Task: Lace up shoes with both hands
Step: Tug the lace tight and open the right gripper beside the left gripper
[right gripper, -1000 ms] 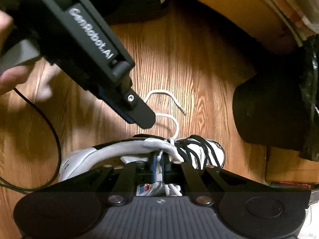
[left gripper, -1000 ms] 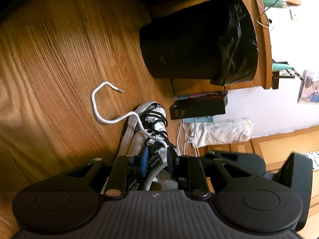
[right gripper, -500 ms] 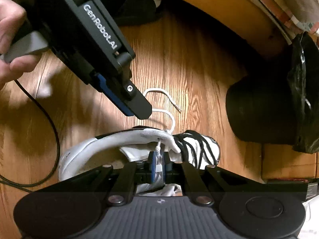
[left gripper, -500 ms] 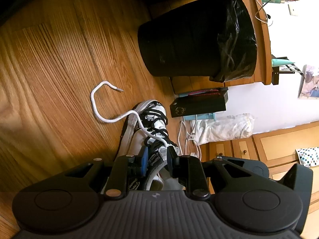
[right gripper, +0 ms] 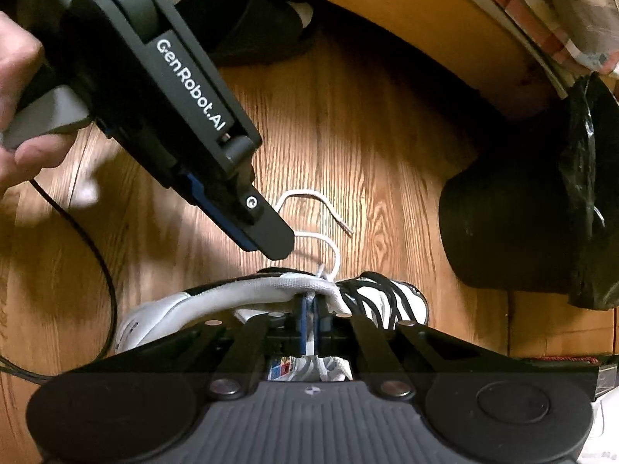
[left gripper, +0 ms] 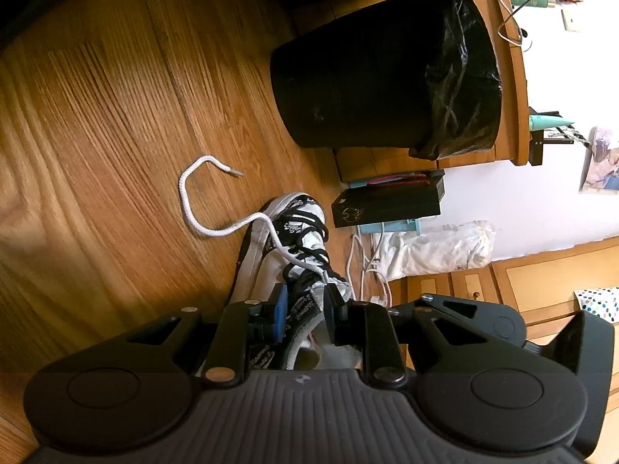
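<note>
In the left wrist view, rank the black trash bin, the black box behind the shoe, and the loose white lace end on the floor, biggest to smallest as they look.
1. black trash bin, by far the largest.
2. black box.
3. loose white lace end, long but thin, so it covers the least area.
All three lie at different depths, so this is apparent size only.

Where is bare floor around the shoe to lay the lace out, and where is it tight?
Free: wood floor beyond the white lace loop, on the side away from the black bin. Crowded: between the shoe toe and the bin, where a black box, cords and a white bag sit.
</note>
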`<state>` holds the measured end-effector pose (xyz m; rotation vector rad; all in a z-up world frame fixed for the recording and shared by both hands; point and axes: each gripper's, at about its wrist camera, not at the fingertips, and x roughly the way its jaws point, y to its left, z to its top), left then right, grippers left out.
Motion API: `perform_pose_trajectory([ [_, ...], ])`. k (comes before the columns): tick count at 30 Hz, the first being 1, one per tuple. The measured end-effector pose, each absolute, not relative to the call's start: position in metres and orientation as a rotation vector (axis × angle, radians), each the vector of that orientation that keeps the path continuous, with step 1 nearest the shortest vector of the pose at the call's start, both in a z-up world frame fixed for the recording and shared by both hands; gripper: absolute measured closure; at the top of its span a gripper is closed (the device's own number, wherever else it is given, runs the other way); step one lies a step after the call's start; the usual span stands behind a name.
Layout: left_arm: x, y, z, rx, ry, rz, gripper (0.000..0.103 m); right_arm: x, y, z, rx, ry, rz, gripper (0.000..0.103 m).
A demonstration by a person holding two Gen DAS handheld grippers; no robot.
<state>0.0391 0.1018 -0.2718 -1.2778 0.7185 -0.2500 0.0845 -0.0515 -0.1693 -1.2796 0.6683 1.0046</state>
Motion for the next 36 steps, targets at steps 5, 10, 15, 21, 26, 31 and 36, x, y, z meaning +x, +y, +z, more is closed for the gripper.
perform_pose_trajectory([
  [5,0.043,0.101,-0.27,-1.299,0.706,-0.236,0.081,0.082,-0.056,-0.167,-1.249,0.682,0.987,0.099],
  [10,0.05,0.101,-0.267,-1.31,0.705,-0.208,0.071,0.082,-0.055,-0.167,-1.231,0.691,0.979,0.099],
  [15,0.064,0.089,-0.263,-1.31,0.721,-0.212,0.071,0.079,-0.056,-0.162,-1.231,0.693,0.98,0.099],
  [21,0.073,0.082,-0.266,-1.302,0.75,-0.206,0.077,0.079,-0.055,-0.162,-1.229,0.693,0.98,0.099],
  [26,0.072,0.082,-0.27,-1.331,0.735,-0.205,0.101,0.076,-0.057,-0.163,-1.236,0.679,0.968,0.099],
  [31,0.069,0.083,-0.27,-1.331,0.725,-0.191,0.101,0.07,-0.06,-0.16,-1.235,0.66,0.948,0.088],
  [36,0.07,0.085,-0.263,-1.297,0.721,-0.167,0.101,0.07,-0.065,-0.151,-1.215,0.652,0.924,0.079],
])
